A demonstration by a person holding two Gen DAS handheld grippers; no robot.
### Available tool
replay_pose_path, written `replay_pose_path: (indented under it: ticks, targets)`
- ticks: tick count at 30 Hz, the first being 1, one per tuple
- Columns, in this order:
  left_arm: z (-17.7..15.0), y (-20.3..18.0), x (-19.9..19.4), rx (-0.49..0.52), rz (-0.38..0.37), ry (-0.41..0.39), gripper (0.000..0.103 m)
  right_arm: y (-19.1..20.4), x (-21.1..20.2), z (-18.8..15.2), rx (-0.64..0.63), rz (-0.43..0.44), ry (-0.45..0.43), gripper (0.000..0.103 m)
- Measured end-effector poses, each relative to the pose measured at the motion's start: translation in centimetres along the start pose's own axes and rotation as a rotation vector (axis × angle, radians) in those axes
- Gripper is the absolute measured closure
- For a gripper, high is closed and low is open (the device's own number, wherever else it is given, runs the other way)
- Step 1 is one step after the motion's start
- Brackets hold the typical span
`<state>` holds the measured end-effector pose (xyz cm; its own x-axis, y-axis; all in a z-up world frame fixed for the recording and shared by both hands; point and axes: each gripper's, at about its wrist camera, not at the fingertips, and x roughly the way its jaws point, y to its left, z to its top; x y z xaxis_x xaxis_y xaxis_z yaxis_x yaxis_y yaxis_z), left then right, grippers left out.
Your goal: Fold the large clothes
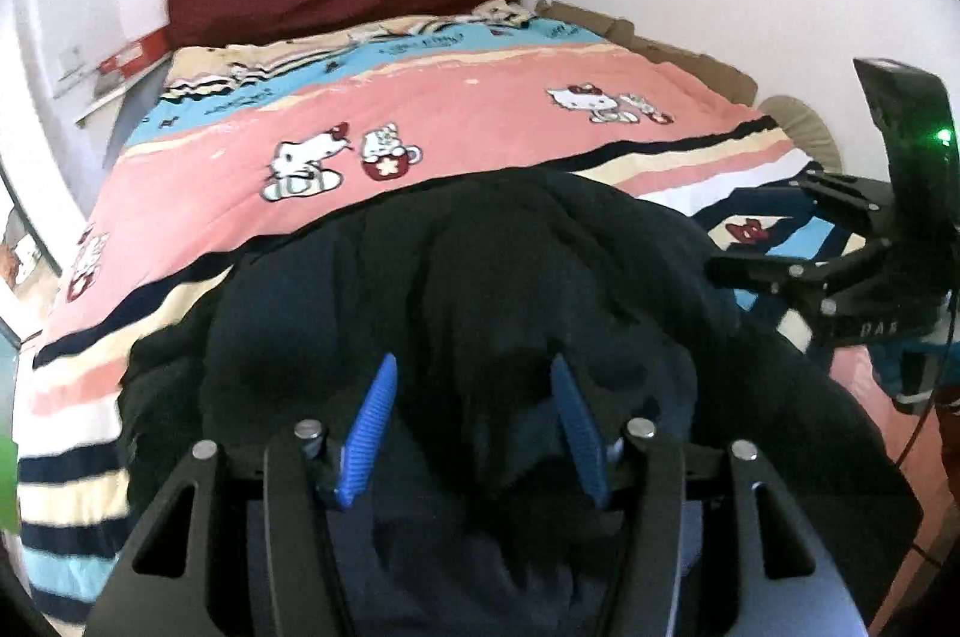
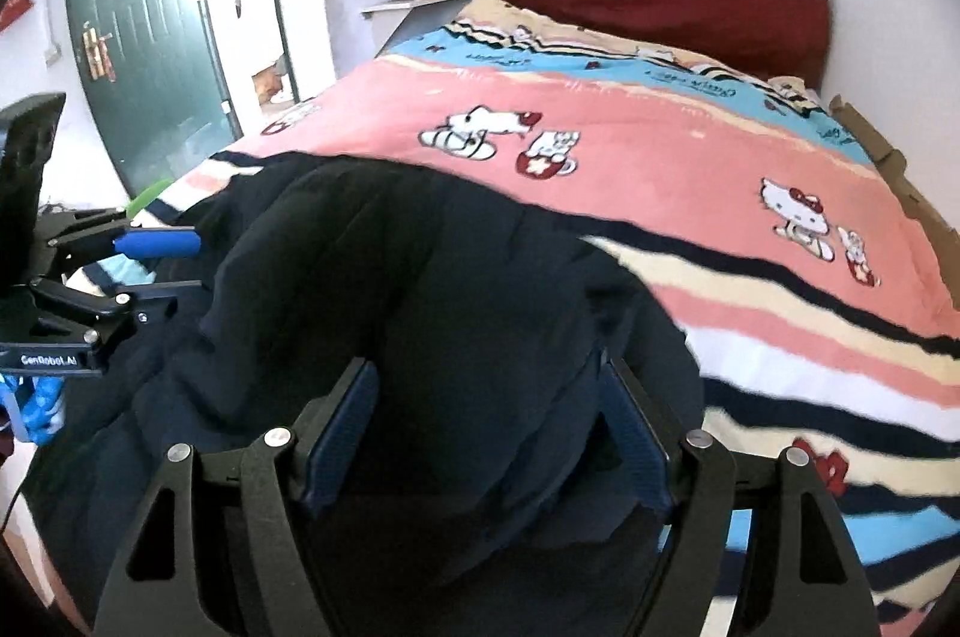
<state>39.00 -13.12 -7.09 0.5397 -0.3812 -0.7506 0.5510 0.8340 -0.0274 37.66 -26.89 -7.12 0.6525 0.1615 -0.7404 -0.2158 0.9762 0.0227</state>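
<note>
A: Where is the dark garment (image 1: 480, 289)?
B: It is bunched on the near part of the striped cartoon-print bedspread (image 1: 456, 109), under both tools.
A: Left gripper (image 1: 474, 427)?
B: Blue pads are seen apart; dark cloth fills the gap, but a clamp cannot be told.
A: Right gripper (image 2: 486, 433)?
B: Pads are held wide, cloth bulging between them; pressing cannot be told either.

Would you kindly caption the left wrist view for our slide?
Left gripper, blue-padded, above a bulky dark navy garment on a pink striped cartoon-cat bedspread; right gripper alongside.
</note>
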Motion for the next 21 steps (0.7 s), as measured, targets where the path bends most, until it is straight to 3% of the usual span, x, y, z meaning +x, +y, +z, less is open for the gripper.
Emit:
replay_pose_path:
  ticks: [4,8,13,21]
  targets:
    - [0.6,-0.1,4.7,0.035,0.015,0.080,0.051,-0.3,2.6,0.3,-0.029,-0.027,0.045,0.028]
    - [-1.2,-0.2,8.6,0.050,0.041,0.166,0.049,-2.0,6.1,-0.9,-0.013,-0.041,0.119,0.028]
    - [-2.0,-1.0,10.4,0.094,0.085,0.180,0.049,-3.3,8.9,-3.0,0.057,-0.005,0.178,0.028]
    - [-2.6,-1.4,11.1,0.095,0.122,0.167,0.048,-2.8,10.0,-4.8,0.076,-0.026,0.174,0.027]
